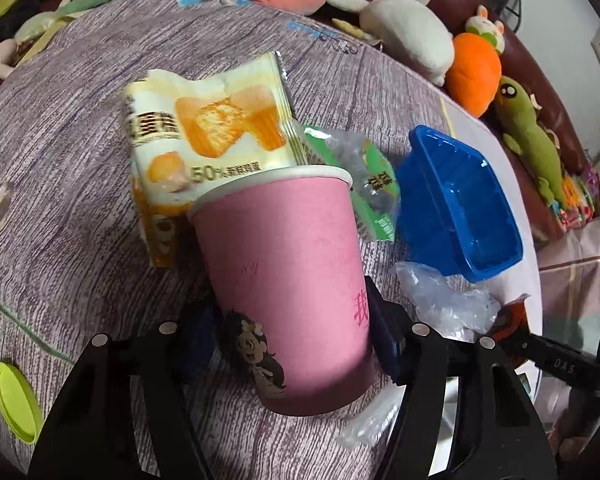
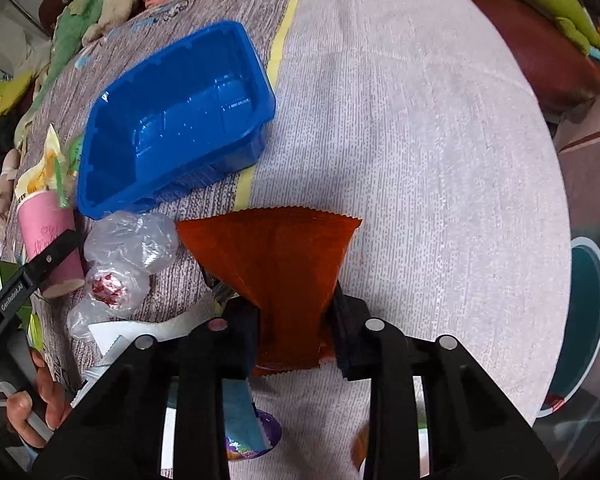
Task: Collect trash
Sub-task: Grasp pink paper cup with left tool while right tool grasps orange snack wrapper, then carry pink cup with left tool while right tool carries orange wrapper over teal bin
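Plush toys crowd the sofa behind a round tabletop [image 2: 420,120] under a woven grey-and-white cloth. Starting at the right tongs [image 2: 294,320], the jaws are drawn in on a flat orange-red wrapper [image 2: 276,248], pinching its narrow end so the zigzag-cut edge fans out ahead. It is thin film, nearly weightless and slippery, so a grip well in from the edge suits it better than the very tip.

The left tongs [image 1: 296,344] stand about half open around a pink paper cup [image 1: 288,264]. The right pad seems to touch the cup wall, though the left side is in shadow and I cannot be sure it presses. The cup is light and crushes easily; its lower body, where the base stiffens it, looks the safest hold.

Further out, a yellow cake packet [image 1: 208,136] sticks out of the cup mouth, a green wrapper [image 1: 372,184] lies just behind it, and a blue plastic tray [image 2: 172,120] sits near crumpled clear film [image 2: 128,240], all soft, springy litter that could slip out when squeezed.
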{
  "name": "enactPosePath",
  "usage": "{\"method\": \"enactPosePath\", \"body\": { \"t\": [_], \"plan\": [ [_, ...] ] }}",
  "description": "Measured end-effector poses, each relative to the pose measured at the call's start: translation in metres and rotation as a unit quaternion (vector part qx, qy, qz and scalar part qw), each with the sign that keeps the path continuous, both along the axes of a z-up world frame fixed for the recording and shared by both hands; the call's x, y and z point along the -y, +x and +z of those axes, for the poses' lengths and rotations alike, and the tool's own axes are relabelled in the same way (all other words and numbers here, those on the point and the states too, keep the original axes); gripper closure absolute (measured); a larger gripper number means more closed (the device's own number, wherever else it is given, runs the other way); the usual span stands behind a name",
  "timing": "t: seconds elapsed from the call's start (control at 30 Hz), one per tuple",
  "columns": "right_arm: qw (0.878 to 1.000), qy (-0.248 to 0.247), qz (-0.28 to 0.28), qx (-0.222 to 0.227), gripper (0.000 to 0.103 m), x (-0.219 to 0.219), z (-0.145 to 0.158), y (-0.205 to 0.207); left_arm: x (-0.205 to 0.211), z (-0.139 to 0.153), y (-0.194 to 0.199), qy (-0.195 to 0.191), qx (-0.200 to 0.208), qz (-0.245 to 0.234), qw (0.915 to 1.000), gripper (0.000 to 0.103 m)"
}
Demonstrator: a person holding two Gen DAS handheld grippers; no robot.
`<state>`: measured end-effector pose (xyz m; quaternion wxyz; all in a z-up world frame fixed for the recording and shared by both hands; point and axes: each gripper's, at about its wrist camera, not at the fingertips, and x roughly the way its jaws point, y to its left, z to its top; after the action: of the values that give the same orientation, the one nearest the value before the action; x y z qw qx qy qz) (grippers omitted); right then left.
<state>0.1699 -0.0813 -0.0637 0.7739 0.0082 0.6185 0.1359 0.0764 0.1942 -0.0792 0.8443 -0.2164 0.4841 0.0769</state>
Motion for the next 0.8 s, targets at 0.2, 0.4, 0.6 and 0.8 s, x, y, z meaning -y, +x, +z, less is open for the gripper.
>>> {"method": "enactPosePath", "body": {
  "t": [0.2, 0.4, 0.6, 0.8],
  "plan": [
    [1.0, 0.005, 0.003, 0.028, 0.078, 0.001, 0.023, -0.012, 0.0, 0.015, -0.018, -0.001, 0.018, -0.005, 0.9998, 0.038],
    [0.999, 0.019, -0.003, 0.049, 0.078, 0.009, 0.045, -0.024, 0.01, 0.041, -0.039, 0.0, 0.045, -0.014, 0.9989, 0.038],
    [0.996, 0.045, -0.011, 0.076, 0.078, 0.034, 0.071, -0.045, 0.036, 0.07, -0.052, 0.006, 0.075, -0.047, 0.996, 0.038],
    [0.99, 0.076, -0.039, 0.109, 0.078, 0.072, 0.096, -0.066, 0.075, 0.09, -0.053, -0.029, 0.098, -0.124, 0.9869, 0.038]
  ]
}}
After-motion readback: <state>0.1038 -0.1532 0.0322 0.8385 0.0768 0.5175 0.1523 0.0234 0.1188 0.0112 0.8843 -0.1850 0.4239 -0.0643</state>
